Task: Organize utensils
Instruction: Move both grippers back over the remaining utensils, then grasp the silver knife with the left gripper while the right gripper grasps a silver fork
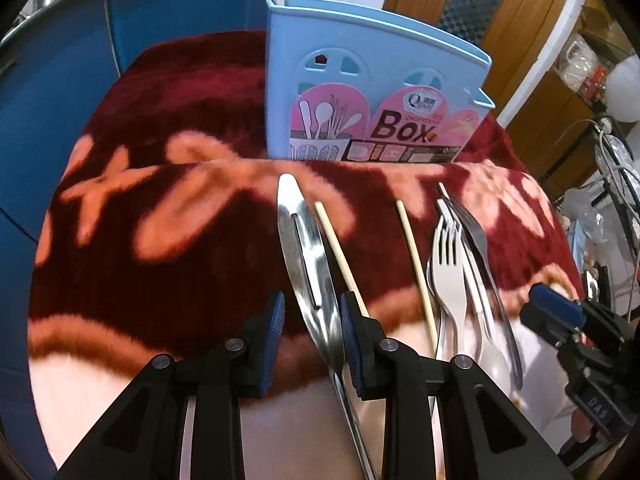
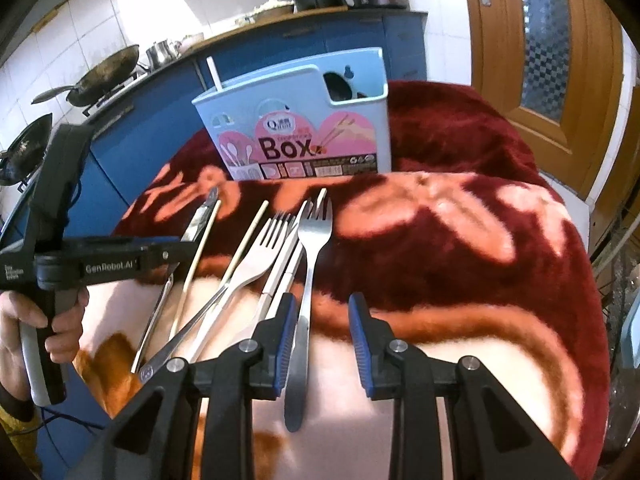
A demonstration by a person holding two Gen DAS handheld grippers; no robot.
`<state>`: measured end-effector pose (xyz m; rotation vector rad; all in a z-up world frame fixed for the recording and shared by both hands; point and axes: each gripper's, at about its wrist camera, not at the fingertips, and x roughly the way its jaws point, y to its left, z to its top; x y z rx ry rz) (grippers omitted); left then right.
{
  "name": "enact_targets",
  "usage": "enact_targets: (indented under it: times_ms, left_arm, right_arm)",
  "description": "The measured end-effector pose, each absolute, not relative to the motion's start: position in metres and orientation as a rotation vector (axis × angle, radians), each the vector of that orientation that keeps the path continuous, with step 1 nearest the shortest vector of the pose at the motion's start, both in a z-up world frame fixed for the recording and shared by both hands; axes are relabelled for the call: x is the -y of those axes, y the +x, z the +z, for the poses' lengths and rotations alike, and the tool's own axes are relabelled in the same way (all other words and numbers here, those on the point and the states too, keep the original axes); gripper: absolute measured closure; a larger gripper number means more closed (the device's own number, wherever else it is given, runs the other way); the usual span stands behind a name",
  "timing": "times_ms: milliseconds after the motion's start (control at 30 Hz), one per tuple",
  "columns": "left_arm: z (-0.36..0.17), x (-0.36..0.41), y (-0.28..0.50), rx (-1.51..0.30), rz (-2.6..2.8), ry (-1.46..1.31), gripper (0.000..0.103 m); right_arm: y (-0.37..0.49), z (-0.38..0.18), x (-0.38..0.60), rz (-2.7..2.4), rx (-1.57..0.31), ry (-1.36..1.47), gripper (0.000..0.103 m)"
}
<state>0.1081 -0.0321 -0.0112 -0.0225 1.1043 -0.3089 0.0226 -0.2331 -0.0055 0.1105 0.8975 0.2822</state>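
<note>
A light-blue utensil box stands upright at the back of the red flowered blanket. In front of it lie a steel knife, two chopsticks, a pale fork and other cutlery. My left gripper is open astride the knife blade, which lies close to the right finger; the left pad is clear of it. My right gripper is open over the handle of a steel fork, which runs beside the left finger.
A hand holds the left gripper's grip at the left. Blue cabinets with woks stand behind, a wooden door at the right. Cables and bags crowd the table's right edge.
</note>
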Motion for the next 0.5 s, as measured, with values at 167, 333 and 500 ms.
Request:
enact_targets:
  times_ms: [167, 333, 500]
  left_arm:
    - [-0.012, 0.031, 0.118, -1.126, -0.318, -0.032, 0.074]
    - [-0.013, 0.030, 0.120, -1.120, -0.331, -0.024, 0.076]
    - [-0.013, 0.027, 0.124, -1.135, -0.361, -0.031, 0.076]
  right_arm:
    - [0.042, -0.009, 0.226, 0.284, -0.955, 0.075, 0.073]
    - [0.061, -0.014, 0.217, 0.284, -1.026, 0.036, 0.073]
    - [0.078, -0.012, 0.215, 0.308, -1.093, 0.040, 0.073]
